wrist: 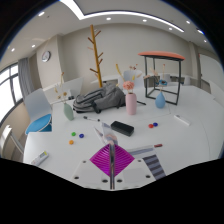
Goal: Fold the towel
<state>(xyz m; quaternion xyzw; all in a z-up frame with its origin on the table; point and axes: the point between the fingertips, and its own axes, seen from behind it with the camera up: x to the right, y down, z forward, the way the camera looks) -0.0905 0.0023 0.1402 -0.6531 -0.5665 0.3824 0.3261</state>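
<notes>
Hovering over white table, jaws nearly closed on thin pale fabric strip, magenta pads almost together. Black rectangular box just ahead; bare tabletop toward right edge.

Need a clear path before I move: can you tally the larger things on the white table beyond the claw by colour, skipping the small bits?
Pink: 1, upright cylinder
Blue: 1, bottle-like thing
Black: 1, flat block, just ahead of the claw
Grey: 1, rumpled heap
Total: 4
</notes>
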